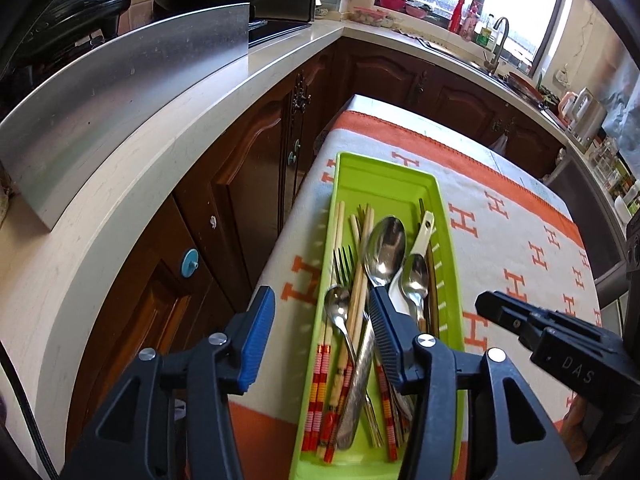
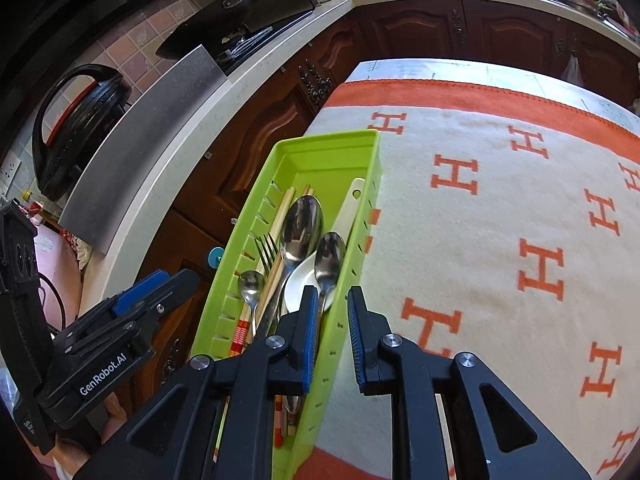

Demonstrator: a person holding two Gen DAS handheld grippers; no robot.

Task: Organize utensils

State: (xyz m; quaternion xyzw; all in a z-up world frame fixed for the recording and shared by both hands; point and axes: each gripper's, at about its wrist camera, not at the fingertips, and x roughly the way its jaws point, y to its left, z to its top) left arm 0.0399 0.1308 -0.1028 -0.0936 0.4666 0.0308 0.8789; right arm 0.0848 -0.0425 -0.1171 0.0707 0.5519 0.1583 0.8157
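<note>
A lime green utensil tray [image 1: 384, 176] [image 2: 332, 148] lies on the blanket-covered table. It holds a large steel spoon [image 1: 386, 250] [image 2: 302, 226], smaller spoons [image 1: 415, 276] [image 2: 330, 254], a fork [image 1: 345, 266] [image 2: 267, 249], several chopsticks [image 1: 356, 304] [image 2: 283, 210] and a white ceramic spoon [image 1: 425, 230] [image 2: 352, 208]. My left gripper [image 1: 322, 312] is open above the tray's near left part. My right gripper [image 2: 333, 308] is open, its fingers straddling the tray's right wall. It also shows in the left wrist view [image 1: 520, 320].
The white and orange blanket [image 2: 500, 208] covers the table to the right of the tray. A pale kitchen counter [image 1: 120, 184] with a steel panel [image 1: 120, 92] and dark wood cabinets [image 1: 248, 184] runs along the left. A sink and bottles stand at the far window.
</note>
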